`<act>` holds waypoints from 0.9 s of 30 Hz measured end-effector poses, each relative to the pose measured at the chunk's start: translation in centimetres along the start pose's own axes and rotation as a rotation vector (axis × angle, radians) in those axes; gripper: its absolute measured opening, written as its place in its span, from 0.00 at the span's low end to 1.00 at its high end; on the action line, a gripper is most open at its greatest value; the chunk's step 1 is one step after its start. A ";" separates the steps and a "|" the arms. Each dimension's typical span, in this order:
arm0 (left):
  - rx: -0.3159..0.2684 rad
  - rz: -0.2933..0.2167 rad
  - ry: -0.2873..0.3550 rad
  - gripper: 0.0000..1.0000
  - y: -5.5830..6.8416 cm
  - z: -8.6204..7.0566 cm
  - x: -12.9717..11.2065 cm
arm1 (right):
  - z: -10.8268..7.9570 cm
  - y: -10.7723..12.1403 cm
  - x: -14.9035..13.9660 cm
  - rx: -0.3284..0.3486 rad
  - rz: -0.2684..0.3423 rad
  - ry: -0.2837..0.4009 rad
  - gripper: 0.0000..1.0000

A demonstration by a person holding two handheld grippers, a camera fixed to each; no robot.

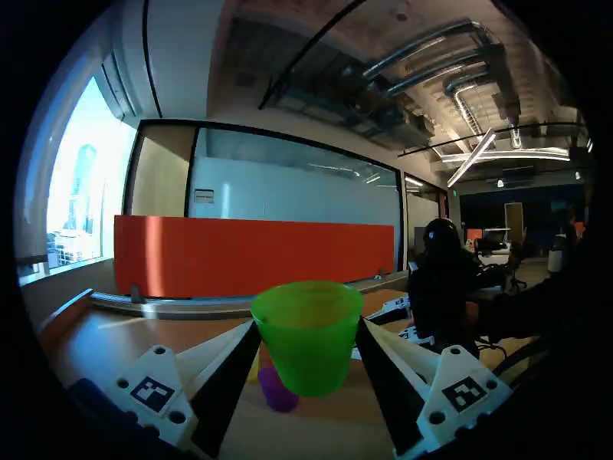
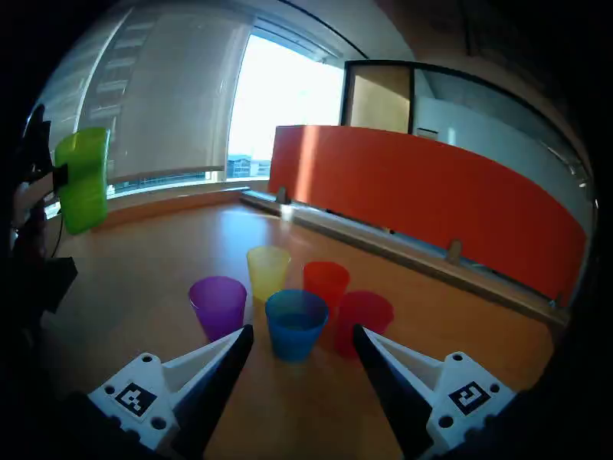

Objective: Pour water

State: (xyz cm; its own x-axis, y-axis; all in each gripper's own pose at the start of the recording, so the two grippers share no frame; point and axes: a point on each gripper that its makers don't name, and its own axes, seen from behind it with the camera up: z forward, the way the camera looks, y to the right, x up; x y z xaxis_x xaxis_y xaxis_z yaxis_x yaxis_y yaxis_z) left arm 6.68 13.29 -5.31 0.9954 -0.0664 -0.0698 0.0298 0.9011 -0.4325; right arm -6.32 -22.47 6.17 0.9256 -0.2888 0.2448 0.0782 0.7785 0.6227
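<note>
Left gripper point(image 1: 306, 326): clenched on the green cup point(image 1: 308, 337). Both fingers point(image 1: 230, 372) press on the cup's opposite sides just under the rim. The cup is held clear of the table, rim up and roughly upright. In the right gripper view it hangs high at the far left edge, well apart from the other cups.

Right gripper point(image 2: 300, 331): released, jaws spread wide, holding nothing. The blue cup point(image 2: 296, 323) stands on the table just ahead of the fingertips and centred in the gap, with space on either side. No contact seen.

Green cup: translucent plastic, tapered toward the base, lit from the window side. Cannot tell whether it contains water. The blue cup's inside is dark, so its contents cannot be told either.

Cluster on the table in the right gripper view:
- purple cup point(image 2: 218, 307), left of the blue cup
- yellow cup point(image 2: 268, 272), behind the blue cup
- orange cup point(image 2: 326, 282), beside the yellow cup
- red cup point(image 2: 365, 314), right of the blue cup and just beside it

All stand upright and close together. In the left gripper view the purple cup shows below the green cup.

Surface: wooden table point(image 2: 153, 261), sunlit, with a metal rail along its far edge.

Room: an orange partition point(image 2: 429, 192) runs behind the table. A bright window point(image 2: 283, 107) has a lowered blind point(image 2: 168, 100) next to it. Behind the partition is a glass wall point(image 1: 299, 184), with exposed ceiling ducts point(image 1: 429, 61) overhead. A person point(image 1: 444, 284) sits in shadow at the right.
</note>
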 end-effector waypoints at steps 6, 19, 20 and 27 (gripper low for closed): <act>0.010 -0.017 0.010 0.85 -0.5 -0.2 0.5 | 1.1 0.2 -0.9 0.001 -0.005 -0.034 1.00; 0.019 -0.002 -0.018 0.85 -1.2 -0.2 -0.5 | 4.2 0.0 -3.0 0.022 0.000 -0.123 1.00; 0.018 -0.001 -0.020 0.85 -1.2 -0.2 -0.6 | 4.4 0.0 -3.3 0.023 -0.002 -0.134 1.00; 0.016 0.012 -0.034 0.85 -1.4 -0.1 -1.0 | 6.3 -0.1 -4.1 0.029 -0.011 -0.181 1.00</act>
State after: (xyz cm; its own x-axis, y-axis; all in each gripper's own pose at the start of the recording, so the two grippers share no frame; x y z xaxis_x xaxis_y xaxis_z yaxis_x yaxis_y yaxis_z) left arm 5.65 12.03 -4.74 0.9981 -0.0416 -0.0444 0.0193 0.9086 -0.4171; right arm -12.44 -24.82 9.79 0.8428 -0.3948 0.3658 0.0748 0.7589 0.6469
